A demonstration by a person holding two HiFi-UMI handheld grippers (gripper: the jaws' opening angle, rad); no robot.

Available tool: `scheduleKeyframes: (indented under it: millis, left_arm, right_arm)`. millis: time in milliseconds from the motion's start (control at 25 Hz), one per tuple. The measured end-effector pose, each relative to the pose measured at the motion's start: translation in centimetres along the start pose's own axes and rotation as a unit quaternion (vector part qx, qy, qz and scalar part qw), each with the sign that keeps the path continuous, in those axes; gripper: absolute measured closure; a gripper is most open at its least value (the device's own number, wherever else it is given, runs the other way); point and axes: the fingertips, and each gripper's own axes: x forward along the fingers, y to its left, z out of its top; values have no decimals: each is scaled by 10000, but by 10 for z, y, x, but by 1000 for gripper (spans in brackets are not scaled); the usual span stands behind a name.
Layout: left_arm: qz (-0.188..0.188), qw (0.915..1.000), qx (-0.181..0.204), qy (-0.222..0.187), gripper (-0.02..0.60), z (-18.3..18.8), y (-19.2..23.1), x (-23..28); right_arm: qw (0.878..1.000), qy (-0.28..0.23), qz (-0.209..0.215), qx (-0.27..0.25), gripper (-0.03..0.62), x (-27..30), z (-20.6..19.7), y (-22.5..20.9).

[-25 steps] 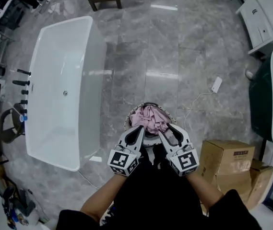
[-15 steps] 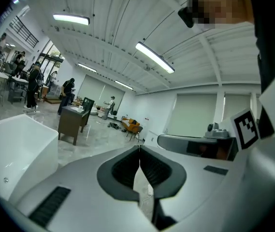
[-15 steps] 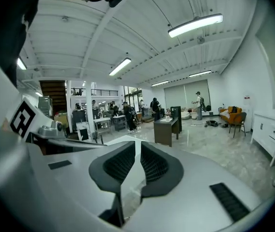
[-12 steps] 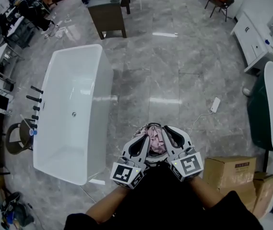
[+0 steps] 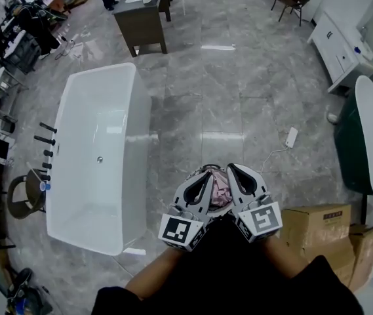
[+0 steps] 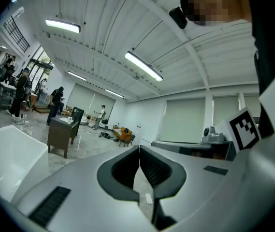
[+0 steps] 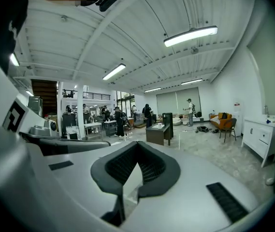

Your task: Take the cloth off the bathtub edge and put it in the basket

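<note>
The white bathtub [image 5: 98, 156] stands at the left of the head view with no cloth on its rim. The pink cloth [image 5: 221, 190] lies bunched in the round basket [image 5: 201, 170] on the floor in front of me. Both grippers hang side by side above the basket, clear of the cloth. My left gripper [image 5: 205, 174] is shut; in the left gripper view its pads [image 6: 138, 151] meet with nothing between them. The right gripper [image 5: 231, 168] has just been closing and now stands shut and empty, its tips [image 7: 137, 146] together.
Cardboard boxes [image 5: 314, 225] stand close on the right. A dark green tub with a white rim [image 5: 363, 136] is at the far right. A white power strip [image 5: 292, 136] and its cord lie on the grey floor. A dark cabinet [image 5: 140, 15] stands beyond the bathtub.
Both grippers have risen from the basket and drawn closer together. The right gripper's jaws have closed. The cloth stays in the basket.
</note>
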Motion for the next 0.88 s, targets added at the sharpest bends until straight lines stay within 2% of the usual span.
scheduleKeyframes:
  millis: [320,680,880]
  left_arm:
    - [26,9996,262,-63,566,0,0,-6]
    - [330,9984,436,-136,566,3,31,-19]
    - [497,9977,464,28,566,-4,46,-28]
  right_arm:
    - [9995,4,-313,-51,563,-12,-8,7]
    - [9991,-37,-396,-135,565,-3,-13,9]
    - [9988,4,-478,-90,563,0,-16,13]
